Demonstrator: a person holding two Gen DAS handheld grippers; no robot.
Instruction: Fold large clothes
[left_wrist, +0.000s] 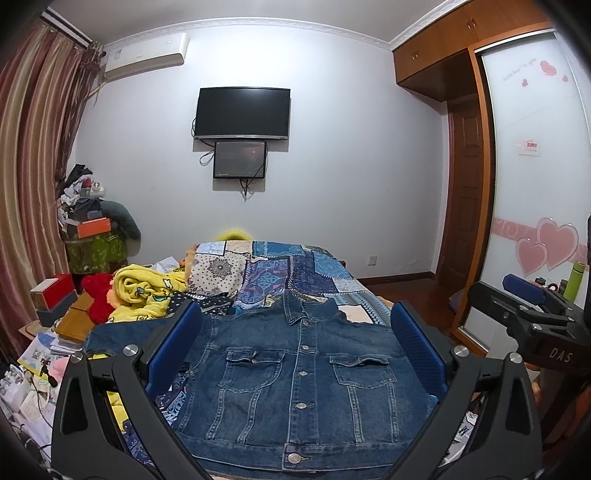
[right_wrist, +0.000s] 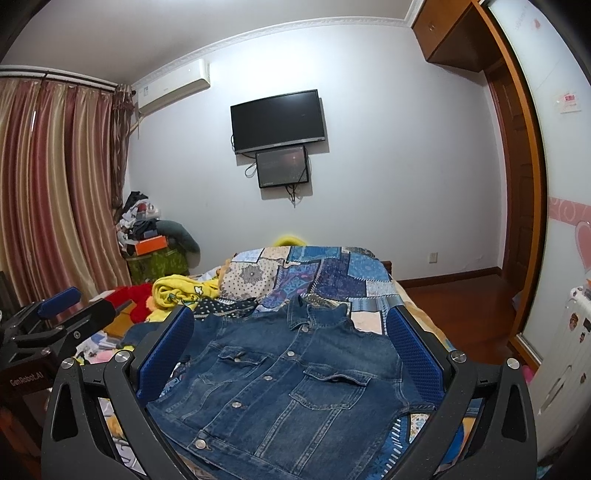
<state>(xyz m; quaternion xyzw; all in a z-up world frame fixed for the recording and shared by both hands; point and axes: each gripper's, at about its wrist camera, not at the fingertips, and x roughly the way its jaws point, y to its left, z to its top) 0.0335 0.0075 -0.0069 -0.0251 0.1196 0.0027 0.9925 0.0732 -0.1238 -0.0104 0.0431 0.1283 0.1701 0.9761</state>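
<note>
A blue denim jacket lies flat on the bed, front side up, buttoned, collar toward the far wall. It also shows in the right wrist view. One sleeve extends to the left. My left gripper is open and empty, held above the jacket, fingers apart at either side of it. My right gripper is open and empty too, above the jacket. The right gripper shows at the right edge of the left wrist view; the left gripper shows at the left of the right wrist view.
A blue patchwork quilt covers the bed. A yellow blanket and a red plush lie left of the jacket. Boxes and papers crowd the left side. A wardrobe with a sliding door stands at right.
</note>
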